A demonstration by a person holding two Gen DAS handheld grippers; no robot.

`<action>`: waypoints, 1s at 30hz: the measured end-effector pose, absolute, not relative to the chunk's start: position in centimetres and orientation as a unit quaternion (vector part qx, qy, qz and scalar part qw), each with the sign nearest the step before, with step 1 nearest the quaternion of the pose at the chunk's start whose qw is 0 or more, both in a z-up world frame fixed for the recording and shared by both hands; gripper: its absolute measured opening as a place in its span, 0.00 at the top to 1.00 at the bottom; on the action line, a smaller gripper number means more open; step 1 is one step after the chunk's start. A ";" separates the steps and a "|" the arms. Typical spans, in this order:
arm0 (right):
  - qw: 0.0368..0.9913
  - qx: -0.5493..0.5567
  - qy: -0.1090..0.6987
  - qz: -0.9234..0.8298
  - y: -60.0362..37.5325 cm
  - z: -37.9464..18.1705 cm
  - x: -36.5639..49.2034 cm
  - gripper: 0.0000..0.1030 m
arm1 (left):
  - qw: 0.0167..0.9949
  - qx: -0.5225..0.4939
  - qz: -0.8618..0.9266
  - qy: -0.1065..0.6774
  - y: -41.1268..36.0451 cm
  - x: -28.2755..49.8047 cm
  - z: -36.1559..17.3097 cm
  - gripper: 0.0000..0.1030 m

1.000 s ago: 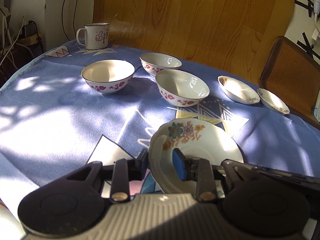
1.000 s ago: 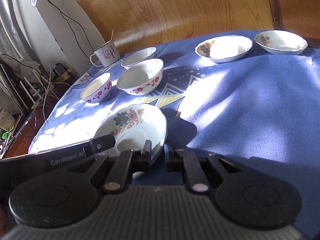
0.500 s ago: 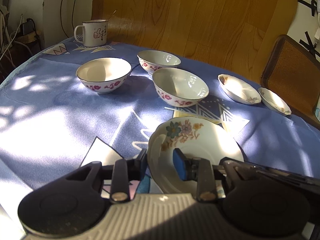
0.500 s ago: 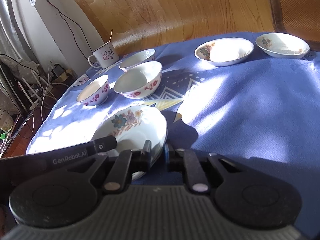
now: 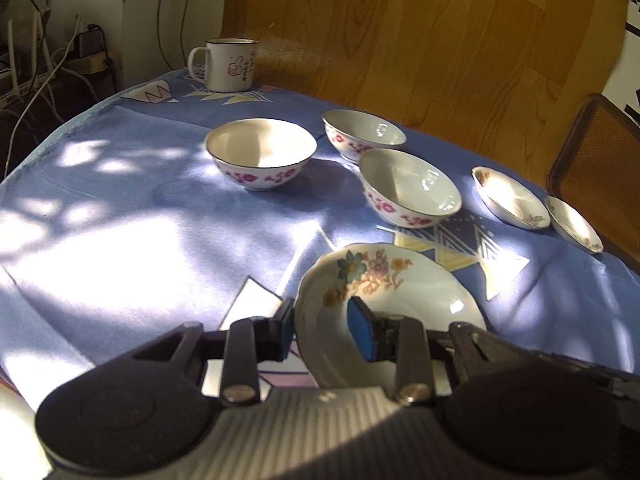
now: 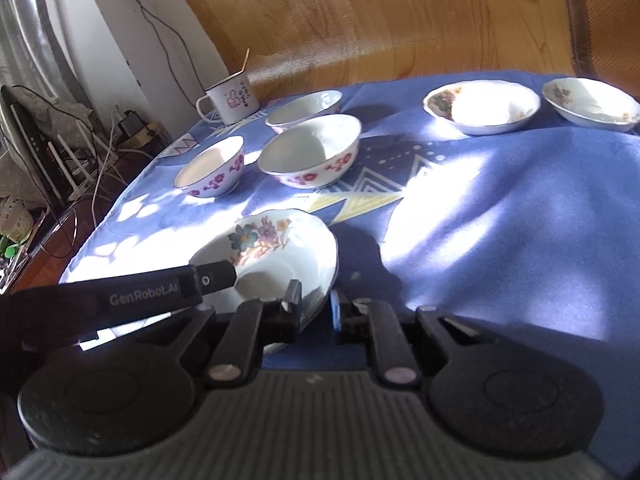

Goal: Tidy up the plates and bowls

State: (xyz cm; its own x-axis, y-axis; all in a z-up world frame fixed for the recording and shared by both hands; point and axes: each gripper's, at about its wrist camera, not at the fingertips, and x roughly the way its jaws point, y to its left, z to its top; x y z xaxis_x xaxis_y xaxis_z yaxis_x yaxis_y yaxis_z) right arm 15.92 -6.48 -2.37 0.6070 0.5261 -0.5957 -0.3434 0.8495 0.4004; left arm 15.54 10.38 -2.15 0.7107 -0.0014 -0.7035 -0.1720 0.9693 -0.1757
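Note:
A white plate with a flower print (image 5: 404, 292) is held off the blue tablecloth by both grippers. My left gripper (image 5: 326, 330) is shut on its left rim. My right gripper (image 6: 316, 306) is shut on its right rim, and the plate (image 6: 280, 256) shows there too. Three white bowls with red flowers stand beyond: one at the left (image 5: 262, 158), one at the back (image 5: 362, 134), one nearer (image 5: 410, 188). Two shallow flowered plates (image 5: 512, 198) (image 5: 574, 224) lie at the right.
A white enamel mug (image 5: 228, 65) with a stick in it stands at the table's far left edge. A wooden panel (image 5: 400, 32) rises behind the table. A brown chair back (image 5: 600, 164) stands at the right. Cables and a router (image 6: 60, 152) lie off the left edge.
Both grippers have lifted the flowered plate higher and tilted it; the views have risen and the bowls now sit further away in the frame.

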 end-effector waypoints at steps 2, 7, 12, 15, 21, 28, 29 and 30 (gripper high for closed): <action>0.885 0.122 0.369 0.256 -5.4 -2.1 16.2 0.82 | 0.919 -0.120 0.058 0.372 11.6 15.3 -1.8 0.72; 0.883 0.105 0.365 0.278 -2.5 -1.6 16.8 0.82 | 0.920 -0.133 0.081 0.361 14.4 15.0 -1.4 0.72; 0.878 0.094 0.373 0.285 -0.4 -2.0 17.4 0.82 | 0.914 -0.147 0.095 0.366 16.6 15.3 -2.1 0.72; 0.876 0.084 0.377 0.287 0.4 -2.3 17.3 0.79 | 0.913 -0.146 0.096 0.369 17.2 15.4 -2.5 0.72; 0.873 0.099 0.381 0.289 0.5 -2.3 17.7 0.76 | 0.915 -0.147 0.075 0.368 17.5 15.6 -2.7 0.61; 0.880 0.109 0.363 0.287 -0.2 -1.3 17.6 0.65 | 0.921 -0.169 0.076 0.343 19.9 14.8 -0.8 0.46; 0.880 0.112 0.361 0.287 -0.3 -1.2 17.6 0.65 | 0.921 -0.175 0.076 0.339 20.3 14.8 -0.5 0.46; 0.881 0.115 0.358 0.286 -0.5 -1.1 17.6 0.65 | 0.922 -0.180 0.078 0.333 20.7 14.6 0.0 0.46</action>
State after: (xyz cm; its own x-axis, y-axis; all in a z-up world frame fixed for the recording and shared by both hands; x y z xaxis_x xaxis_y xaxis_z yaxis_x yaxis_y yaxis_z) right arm 17.57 -0.51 -1.08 0.5799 0.5864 -0.5655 -0.4211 0.8100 0.4080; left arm 14.63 20.74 0.02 0.7665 0.0236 -0.6418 -0.2634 0.9230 -0.2806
